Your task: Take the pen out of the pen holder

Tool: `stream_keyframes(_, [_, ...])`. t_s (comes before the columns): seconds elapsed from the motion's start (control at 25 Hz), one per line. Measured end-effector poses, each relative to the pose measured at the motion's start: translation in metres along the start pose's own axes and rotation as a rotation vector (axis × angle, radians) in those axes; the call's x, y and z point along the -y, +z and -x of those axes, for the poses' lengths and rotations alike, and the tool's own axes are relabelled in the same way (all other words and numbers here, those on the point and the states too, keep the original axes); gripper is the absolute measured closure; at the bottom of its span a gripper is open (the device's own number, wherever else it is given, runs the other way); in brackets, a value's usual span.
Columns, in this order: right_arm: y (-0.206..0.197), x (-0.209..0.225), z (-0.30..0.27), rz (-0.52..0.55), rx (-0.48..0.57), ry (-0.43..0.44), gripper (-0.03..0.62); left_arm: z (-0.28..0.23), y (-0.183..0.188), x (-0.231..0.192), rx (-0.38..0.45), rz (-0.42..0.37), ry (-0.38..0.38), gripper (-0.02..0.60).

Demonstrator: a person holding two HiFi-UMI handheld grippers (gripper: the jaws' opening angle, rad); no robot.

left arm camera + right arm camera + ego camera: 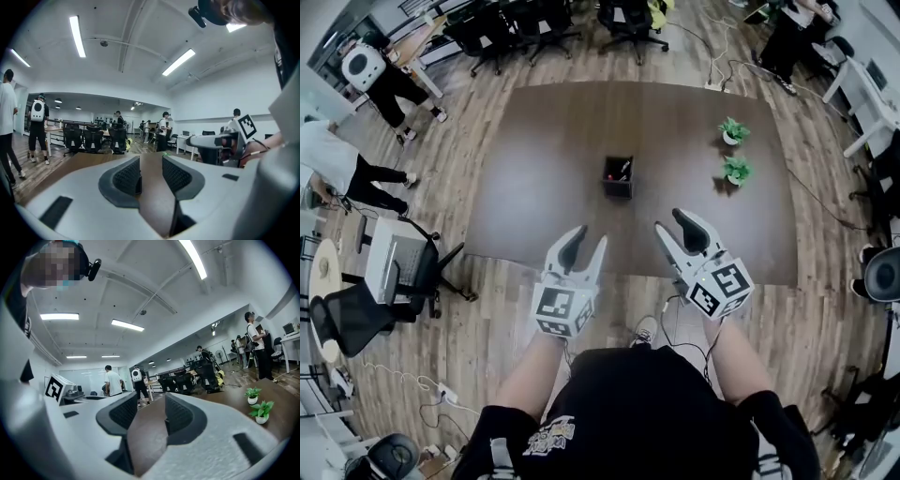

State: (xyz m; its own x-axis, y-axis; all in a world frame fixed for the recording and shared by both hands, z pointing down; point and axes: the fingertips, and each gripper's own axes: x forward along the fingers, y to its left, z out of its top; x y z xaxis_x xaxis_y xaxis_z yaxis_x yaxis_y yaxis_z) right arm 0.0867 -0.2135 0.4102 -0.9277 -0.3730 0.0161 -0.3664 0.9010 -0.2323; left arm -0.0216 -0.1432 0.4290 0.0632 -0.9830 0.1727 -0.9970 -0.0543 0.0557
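Observation:
A black pen holder [618, 176] with pens standing in it sits near the middle of the brown table [544, 169]. Both grippers hover side by side over the table's near edge, well short of the holder, pointing toward it. My left gripper [591, 235] is open with nothing between its fingers; its own view shows only bare tabletop between its jaws [151, 161]. My right gripper [672, 223] is open and empty too, with bare table in the gap in the right gripper view [151, 399].
Two small potted plants [732, 131] [736, 171] stand on the table to the right of the holder, and also show in the right gripper view [253, 396]. Office chairs line the far edge [534, 28]. People stand at the left [375, 80].

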Motion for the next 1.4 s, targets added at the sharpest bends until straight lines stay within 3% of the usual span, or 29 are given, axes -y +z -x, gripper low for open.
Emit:
stream_keyframes(0.24, [0.004,0.017,-0.004,0.006,-0.004,0.036,0.399,-0.017,0.004,0.004,0.011,0.0,0.031,0.453])
stream_keyframes(0.64, [0.019,0.038,-0.022,-0.007,0.011,-0.008,0.398,-0.044,0.018,-0.017,0.024,-0.021,0.011,0.453])
stream_keyframes(1.4, [0.008,0.091,-0.103,-0.056,0.012,-0.222,0.39,-0.154,0.002,-0.092,-0.07,-0.102,-0.253,0.444])
